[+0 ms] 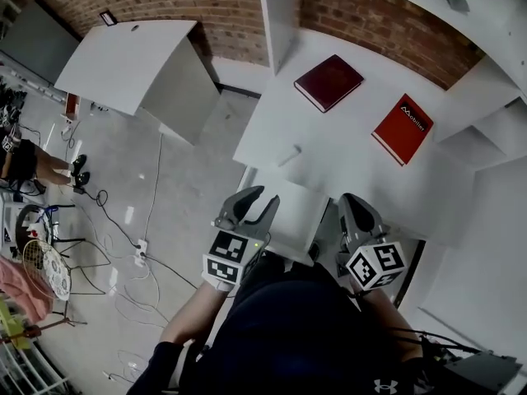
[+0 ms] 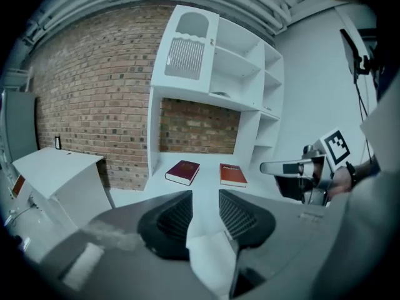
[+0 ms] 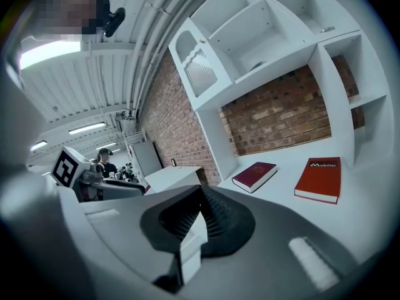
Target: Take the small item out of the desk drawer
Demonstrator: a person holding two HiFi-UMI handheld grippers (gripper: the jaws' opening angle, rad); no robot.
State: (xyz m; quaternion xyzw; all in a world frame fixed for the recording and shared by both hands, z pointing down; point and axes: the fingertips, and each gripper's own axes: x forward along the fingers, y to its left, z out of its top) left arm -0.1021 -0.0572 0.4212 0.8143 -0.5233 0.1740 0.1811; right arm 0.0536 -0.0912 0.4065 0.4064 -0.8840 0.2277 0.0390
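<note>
A white desk (image 1: 354, 167) carries a small pale item (image 1: 288, 156) near its left front. Below the desk's front edge a white drawer (image 1: 290, 212) stands pulled out; what shows of its inside is plain white. My left gripper (image 1: 263, 197) hovers over the drawer's left corner, its jaws open with only the desk surface showing between them (image 2: 205, 195). To the right of the drawer my right gripper (image 1: 352, 202) points at the desk. Its pads (image 3: 212, 212) meet at the tips with nothing between them.
A dark red book (image 1: 328, 81) and a red book (image 1: 403, 127) lie at the back of the desk, under white shelving (image 2: 215, 61). A low white cabinet (image 1: 132, 56) stands to the left. Cables (image 1: 140, 262) trail over the floor, and a person (image 1: 25, 163) stands far left.
</note>
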